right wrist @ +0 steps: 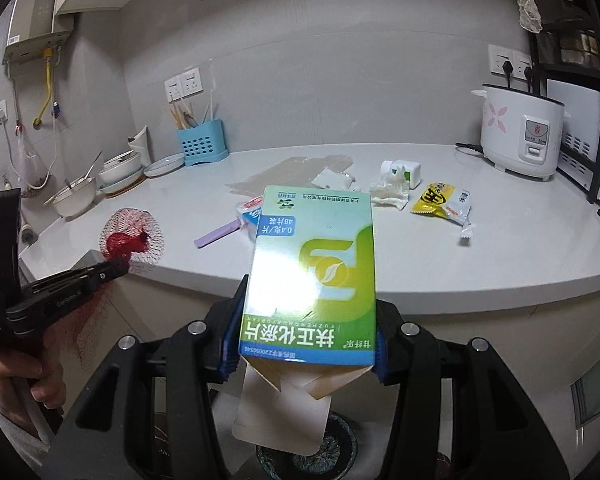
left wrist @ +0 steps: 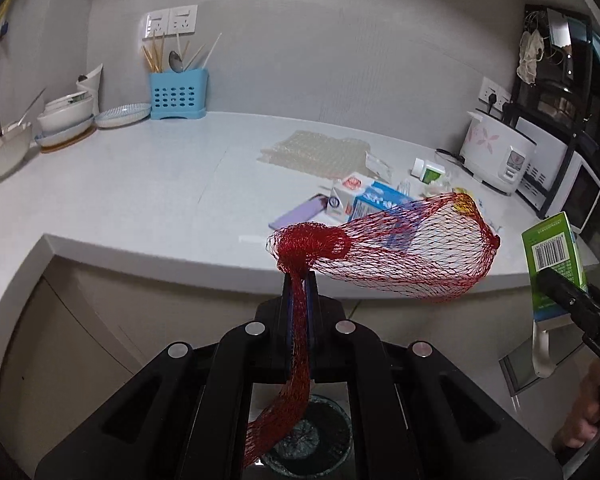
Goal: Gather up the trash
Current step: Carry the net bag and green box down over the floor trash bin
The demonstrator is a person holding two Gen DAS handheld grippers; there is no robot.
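With the bin (right wrist: 312,448) at the frame's bottom, the left gripper (left wrist: 299,280) pinches the red net bag (left wrist: 400,256) and the right gripper (right wrist: 304,344) clamps the green carton (right wrist: 312,276), seemingly for dropping in.

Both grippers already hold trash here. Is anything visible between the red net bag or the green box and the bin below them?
Nothing visible blocks either. The left gripper pinches the red net bag, whose tail hangs toward the dark bin below. The right gripper clamps the green box, its open flap dangling above that bin.
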